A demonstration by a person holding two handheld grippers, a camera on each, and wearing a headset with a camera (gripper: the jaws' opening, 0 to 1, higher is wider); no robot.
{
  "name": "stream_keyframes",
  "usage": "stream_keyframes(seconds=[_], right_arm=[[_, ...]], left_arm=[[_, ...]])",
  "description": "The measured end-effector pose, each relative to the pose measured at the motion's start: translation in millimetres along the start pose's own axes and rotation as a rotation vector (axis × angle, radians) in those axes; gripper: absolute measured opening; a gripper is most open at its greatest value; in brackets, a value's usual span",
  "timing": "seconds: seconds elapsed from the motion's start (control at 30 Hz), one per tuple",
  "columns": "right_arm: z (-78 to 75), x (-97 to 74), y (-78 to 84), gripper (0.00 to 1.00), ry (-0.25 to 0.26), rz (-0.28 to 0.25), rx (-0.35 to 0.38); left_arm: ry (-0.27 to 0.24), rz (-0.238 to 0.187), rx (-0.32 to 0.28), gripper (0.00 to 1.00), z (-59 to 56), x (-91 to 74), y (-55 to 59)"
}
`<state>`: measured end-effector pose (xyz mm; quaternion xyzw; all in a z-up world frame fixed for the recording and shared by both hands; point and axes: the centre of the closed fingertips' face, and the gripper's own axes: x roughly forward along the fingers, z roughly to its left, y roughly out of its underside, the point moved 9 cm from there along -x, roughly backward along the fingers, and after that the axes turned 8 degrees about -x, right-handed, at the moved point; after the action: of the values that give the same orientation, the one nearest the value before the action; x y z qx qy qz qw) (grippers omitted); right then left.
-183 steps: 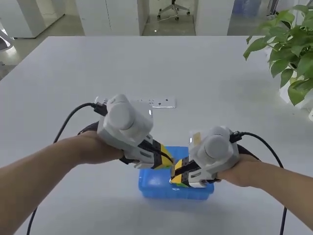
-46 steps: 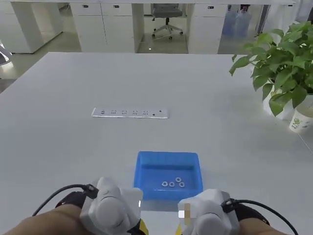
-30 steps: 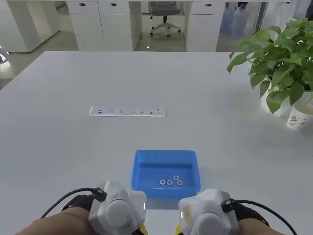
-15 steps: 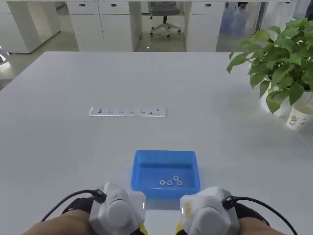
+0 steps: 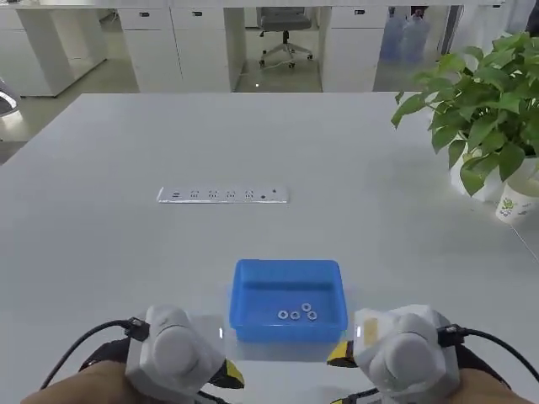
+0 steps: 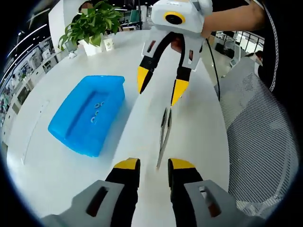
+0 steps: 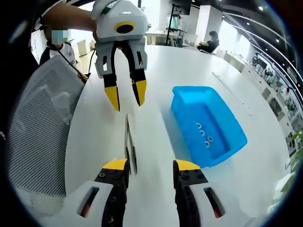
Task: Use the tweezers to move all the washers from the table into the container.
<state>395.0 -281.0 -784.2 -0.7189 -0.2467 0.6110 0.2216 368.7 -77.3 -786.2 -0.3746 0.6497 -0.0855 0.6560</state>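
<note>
Tweezers [image 6: 164, 135] lie flat on the white tabletop [image 5: 337, 151], in the strip between the two grippers, which face each other. In the left gripper view the left gripper [image 6: 155, 165] has its yellow-tipped jaws apart and empty, and the near end of the tweezers reaches just into the gap between them. The far end stops just short of one jaw tip of the right gripper [image 6: 159, 90], whose jaws also stand apart with nothing in them. In the right gripper view the tweezers lie nearer that gripper's left-hand jaw than its other one. To one side of the tweezers, close by, sits the blue container [image 5: 253, 290] with a few washers [image 5: 297, 313] clustered on its floor. Farther back on the tabletop lie a white power strip [image 5: 223, 195] and a potted plant [image 5: 480, 93].
</note>
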Motion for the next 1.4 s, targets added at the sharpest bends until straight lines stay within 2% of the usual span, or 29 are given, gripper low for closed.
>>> stream_keyframes(seconds=[0.1,0.2,0.27,0.4,0.53,0.57,0.63,0.83,0.93,1.07,1.27,1.4], right_arm=[[-2.2,-10.9,5.4,0.44,0.042,-0.018,0.043],[-5.4,-22.3,10.1,0.49,0.097,-0.041,0.082],[-6.9,-31.1,12.4,0.54,0.137,-0.080,0.128],[-6.9,-47.9,19.4,0.63,0.201,-0.111,0.167],[-1.5,-60.6,25.8,0.71,0.244,-0.128,0.200],[0.0,-62.4,26.5,0.73,0.250,-0.134,0.206],[3.5,-66.1,28.9,0.78,0.270,-0.143,0.225],[16.0,-73.8,33.2,0.88,0.301,-0.160,0.249],[22.0,-76.8,37.2,0.93,0.323,-0.168,0.272],[28.0,-79.6,40.9,1.00,0.337,-0.178,0.296],[33.8,-83.3,47.1,1.00,0.346,-0.181,0.318],[35.9,-84.5,49.0,1.00,0.351,-0.183,0.325]], left_arm=[[-0.013,-0.039,-0.046,0.31,-0.5,-7.5,2.3],[-0.036,-0.100,-0.108,0.35,-1.1,-16.4,3.4],[-0.047,-0.145,-0.144,0.40,-2.2,-22.7,3.5],[-0.074,-0.211,-0.186,0.46,-5.4,-34.4,5.7],[-0.120,-0.261,-0.204,0.56,-10.5,-43.8,9.7],[-0.137,-0.290,-0.217,0.59,-12.4,-46.3,10.3],[-0.153,-0.320,-0.236,0.63,-16.4,-49.7,11.5],[-0.199,-0.361,-0.258,0.79,-25.6,-51.3,13.6],[-0.220,-0.380,-0.260,0.83,-28.6,-52.1,12.5],[-0.243,-0.380,-0.262,0.89,-29.1,-53.2,12.6],[-0.254,-0.389,-0.273,0.98,-30.5,-53.8,12.8],[-0.258,-0.396,-0.279,0.99,-31.4,-54.9,12.4]])
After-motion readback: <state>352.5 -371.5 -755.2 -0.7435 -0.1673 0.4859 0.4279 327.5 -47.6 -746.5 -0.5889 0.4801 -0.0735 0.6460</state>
